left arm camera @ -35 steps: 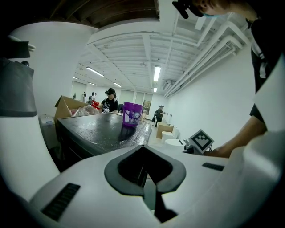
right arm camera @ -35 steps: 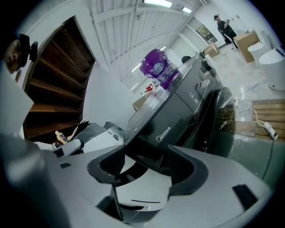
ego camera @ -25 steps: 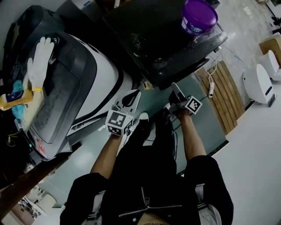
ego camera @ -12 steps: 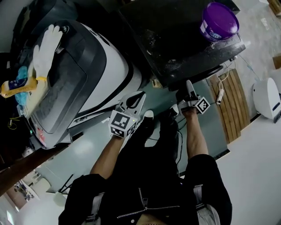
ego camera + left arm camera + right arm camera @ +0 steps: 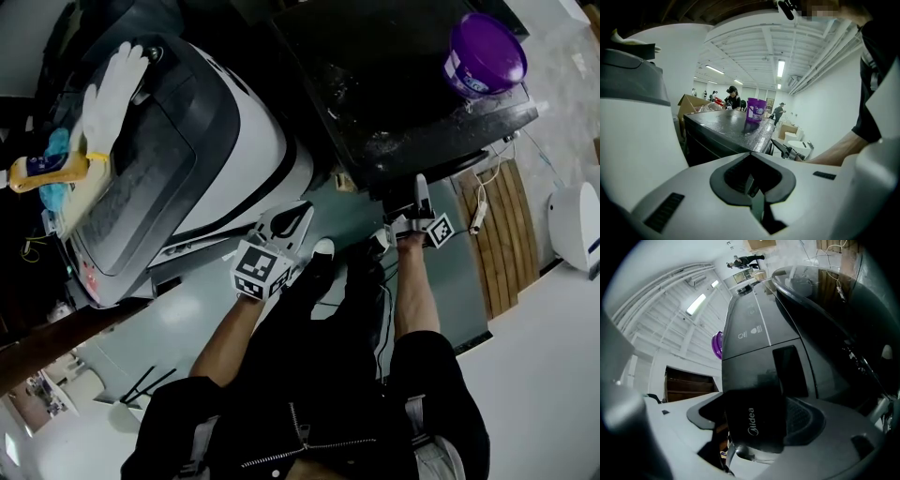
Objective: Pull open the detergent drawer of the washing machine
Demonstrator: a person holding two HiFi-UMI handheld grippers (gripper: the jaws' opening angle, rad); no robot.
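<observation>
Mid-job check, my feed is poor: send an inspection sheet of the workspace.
Surface: black washer top, holding a purple tub.
Job's things: drawer front, marked Midea, held.
Clutter: glove, yellow bottle and blue cloth on the white washer.
Grippers: right gripper closed on drawer; left gripper shut, empty.
Cables: white cable by wooden panel.
Surroundings: pale floor; people far off.

Black zipped jacket (image 5: 309, 436), dark trousers (image 5: 328, 314); white left gripper (image 5: 298, 212) and right gripper (image 5: 419, 187), black-and-white marker cubes (image 5: 258, 270).
</observation>
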